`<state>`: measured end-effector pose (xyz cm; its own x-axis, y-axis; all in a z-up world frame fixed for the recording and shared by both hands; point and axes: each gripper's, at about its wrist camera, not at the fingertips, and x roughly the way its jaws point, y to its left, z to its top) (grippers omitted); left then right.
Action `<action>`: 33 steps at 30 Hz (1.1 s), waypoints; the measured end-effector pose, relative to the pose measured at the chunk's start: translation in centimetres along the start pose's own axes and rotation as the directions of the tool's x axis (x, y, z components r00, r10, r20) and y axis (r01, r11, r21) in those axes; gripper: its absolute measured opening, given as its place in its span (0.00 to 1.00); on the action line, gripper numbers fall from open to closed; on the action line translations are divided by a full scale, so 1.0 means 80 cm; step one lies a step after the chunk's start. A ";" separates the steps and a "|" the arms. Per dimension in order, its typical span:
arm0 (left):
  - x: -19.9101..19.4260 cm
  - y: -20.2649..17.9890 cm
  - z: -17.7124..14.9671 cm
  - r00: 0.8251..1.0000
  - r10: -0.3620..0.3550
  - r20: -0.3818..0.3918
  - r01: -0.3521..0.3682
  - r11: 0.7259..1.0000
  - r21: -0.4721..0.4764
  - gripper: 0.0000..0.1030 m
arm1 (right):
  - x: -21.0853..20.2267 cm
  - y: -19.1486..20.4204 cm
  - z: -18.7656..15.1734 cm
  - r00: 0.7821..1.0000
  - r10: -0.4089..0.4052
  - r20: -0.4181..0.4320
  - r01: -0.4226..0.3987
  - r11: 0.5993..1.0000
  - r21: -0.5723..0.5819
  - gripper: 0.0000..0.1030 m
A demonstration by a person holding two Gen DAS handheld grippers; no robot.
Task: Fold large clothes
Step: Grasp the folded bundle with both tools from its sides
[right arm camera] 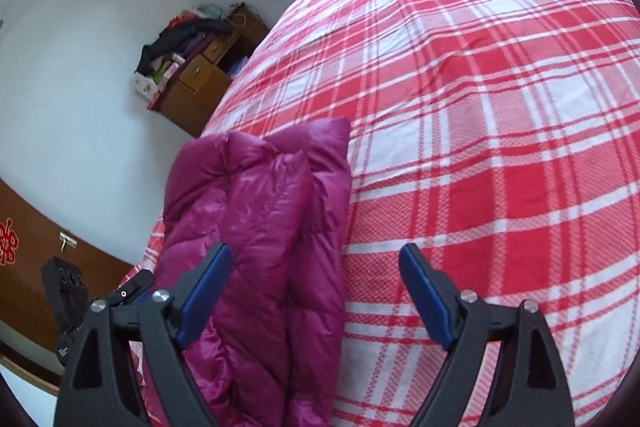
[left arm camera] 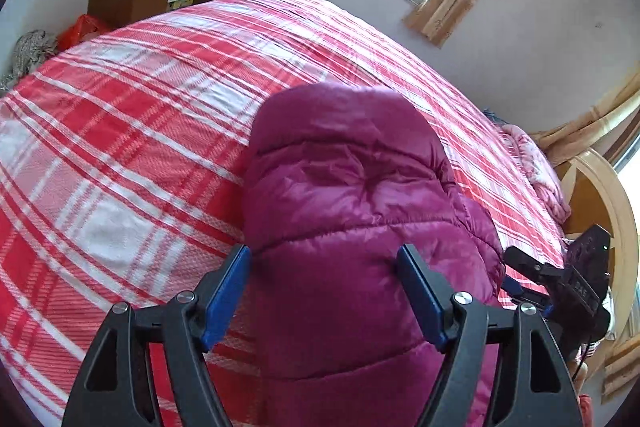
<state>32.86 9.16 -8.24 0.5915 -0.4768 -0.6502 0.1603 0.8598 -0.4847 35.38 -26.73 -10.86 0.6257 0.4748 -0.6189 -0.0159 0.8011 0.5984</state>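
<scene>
The jacket (left arm camera: 352,211) lies folded into a narrow bundle near the bed's (left arm camera: 120,155) front edge. The left gripper (left arm camera: 324,291) and right gripper (right arm camera: 316,291) are held wide apart, nothing clamped. The bundle should be pressed flat and its edges squared before further folding.

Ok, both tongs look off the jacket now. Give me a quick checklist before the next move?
1. Left tongs open, nothing pinched: ok.
2. Right tongs open, nothing pinched: ok.
3. Jacket folded into a bundle: ok.
4. Jacket fully on the bed: cannot tell, its near end is hidden.
5. Bedspread beside the jacket free for the next fold: ok.
6. Sleeves tucked in: cannot tell.
</scene>
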 end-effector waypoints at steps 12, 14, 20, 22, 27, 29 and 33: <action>0.031 0.011 -0.003 0.999 -0.054 -0.007 0.054 0.998 -0.017 0.83 | 0.055 0.016 -0.006 0.999 0.000 -0.042 -0.007 0.989 -0.150 0.94; 0.041 0.015 -0.004 0.997 -0.074 -0.019 0.073 0.996 -0.049 0.85 | 0.058 0.021 -0.007 0.999 -0.020 -0.042 0.012 0.983 -0.183 0.94; 0.042 -0.003 -0.011 0.999 -0.043 -0.015 0.043 0.997 0.058 0.84 | 0.064 0.024 -0.011 0.998 -0.028 -0.051 0.015 0.971 -0.240 0.90; 0.041 -0.005 -0.014 0.999 -0.050 -0.013 0.051 0.995 0.084 0.84 | 0.064 0.027 -0.017 0.998 0.004 -0.067 -0.021 0.966 -0.258 0.73; 0.047 -0.001 -0.014 0.998 -0.055 -0.006 0.055 0.994 0.091 0.84 | 0.067 0.031 -0.026 0.997 0.021 -0.078 -0.041 0.961 -0.274 0.64; 0.051 -0.003 -0.012 0.999 -0.039 -0.002 0.039 0.994 0.106 0.84 | 0.070 0.030 -0.025 0.997 0.025 -0.078 -0.045 0.962 -0.269 0.64; 0.055 -0.011 -0.012 1.000 -0.014 -0.001 0.014 0.992 0.122 0.84 | 0.077 0.033 -0.021 0.996 0.030 -0.086 -0.052 0.962 -0.268 0.66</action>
<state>34.58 6.11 -11.24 0.5882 -0.4893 -0.6440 0.2641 0.8688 -0.4188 37.88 -21.05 -13.97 0.5553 0.5285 -0.6421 -0.2568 0.8433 0.4721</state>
